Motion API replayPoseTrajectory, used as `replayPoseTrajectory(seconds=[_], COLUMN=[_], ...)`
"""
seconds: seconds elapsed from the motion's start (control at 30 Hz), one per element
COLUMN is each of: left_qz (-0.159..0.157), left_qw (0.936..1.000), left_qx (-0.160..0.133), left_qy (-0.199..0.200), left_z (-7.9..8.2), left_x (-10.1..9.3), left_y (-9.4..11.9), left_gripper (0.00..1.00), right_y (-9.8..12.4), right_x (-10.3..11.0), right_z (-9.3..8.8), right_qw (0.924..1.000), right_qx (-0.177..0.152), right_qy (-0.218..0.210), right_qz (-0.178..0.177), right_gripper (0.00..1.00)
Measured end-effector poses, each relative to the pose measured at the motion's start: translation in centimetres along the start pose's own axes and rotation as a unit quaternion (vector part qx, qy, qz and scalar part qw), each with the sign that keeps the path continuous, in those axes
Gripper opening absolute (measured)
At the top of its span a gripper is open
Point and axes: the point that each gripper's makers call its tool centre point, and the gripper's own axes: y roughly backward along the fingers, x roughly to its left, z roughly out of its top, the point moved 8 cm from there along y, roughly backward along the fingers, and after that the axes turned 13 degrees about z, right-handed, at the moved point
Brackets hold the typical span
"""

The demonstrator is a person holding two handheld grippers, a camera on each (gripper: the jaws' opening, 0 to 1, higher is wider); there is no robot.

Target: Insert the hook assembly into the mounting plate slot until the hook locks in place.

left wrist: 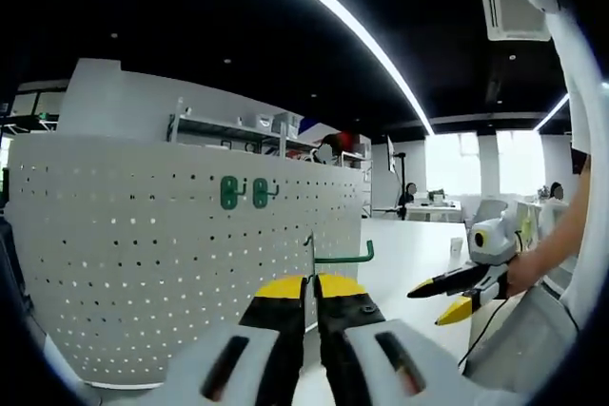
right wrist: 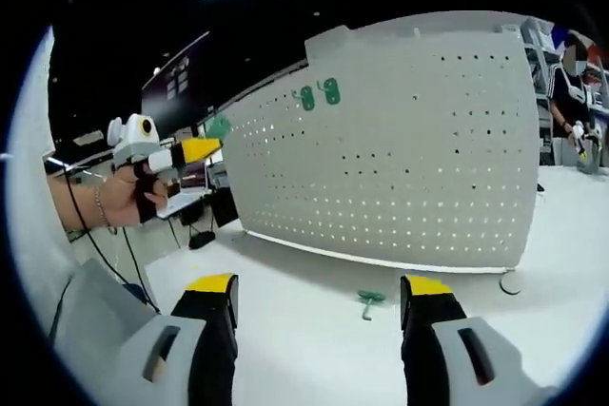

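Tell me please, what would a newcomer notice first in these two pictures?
First comes the big white pegboard, standing upright on the white table, with two green hooks already mounted near its top. Next, the left gripper is shut on a green hook held up in front of the board. Another green hook lies loose on the table between the open jaws of the right gripper.

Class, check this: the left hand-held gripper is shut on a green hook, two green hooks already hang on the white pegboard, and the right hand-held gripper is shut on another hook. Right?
One point is wrong. In the right gripper view the right hand-held gripper is open and holds nothing; a green hook lies loose on the table. The left hand-held gripper is shut on its hook, and two hooks hang on the pegboard.
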Motion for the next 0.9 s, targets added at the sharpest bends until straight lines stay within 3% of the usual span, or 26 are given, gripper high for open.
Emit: replayPoseTrajectory(seconds=[0.2, 0.43, 0.53, 0.63, 0.7, 0.8, 0.9], left_qz=[0.001, 0.004, 0.006, 0.006, 0.006, 0.006, 0.006], left_qw=[1.0000, 1.0000, 1.0000, 1.0000, 1.0000, 1.0000, 1.0000], left_qx=[0.000, 0.000, -0.002, -0.001, -0.002, -0.002, -0.002], left_qy=[-0.001, -0.002, 0.002, 0.001, 0.000, -0.001, -0.002], left_z=[0.0, 0.0, 0.0, 0.0, 0.1, 0.2, 0.2], left_x=[0.1, 0.1, 0.0, 0.0, -0.1, -0.2, -0.2], left_y=[0.1, 0.1, 0.1, 0.0, 0.0, 0.0, 0.0], left_gripper=[0.03, 0.03, 0.03, 0.03, 0.03, 0.03, 0.03], right_y=[-0.1, -0.4, -0.7, -1.1, -1.3, -1.5, -1.7], right_x=[1.1, 1.3, 1.6, 2.4, 2.2, 2.3, 2.3], right_z=[2.4, 2.6, 2.9, 3.6, 3.6, 4.0, 4.0], right_qw=[0.9934, 0.9931, 0.9926, 0.9856, 0.9862, 0.9803, 0.9803], right_qx=[-0.109, -0.108, -0.108, -0.137, -0.135, -0.147, -0.144], right_qy=[-0.006, -0.011, -0.014, -0.050, -0.048, -0.090, -0.091], right_qz=[0.036, 0.044, 0.054, 0.085, 0.083, 0.096, 0.100], right_gripper=[0.66, 0.67, 0.62, 0.57, 0.56, 0.52, 0.52])
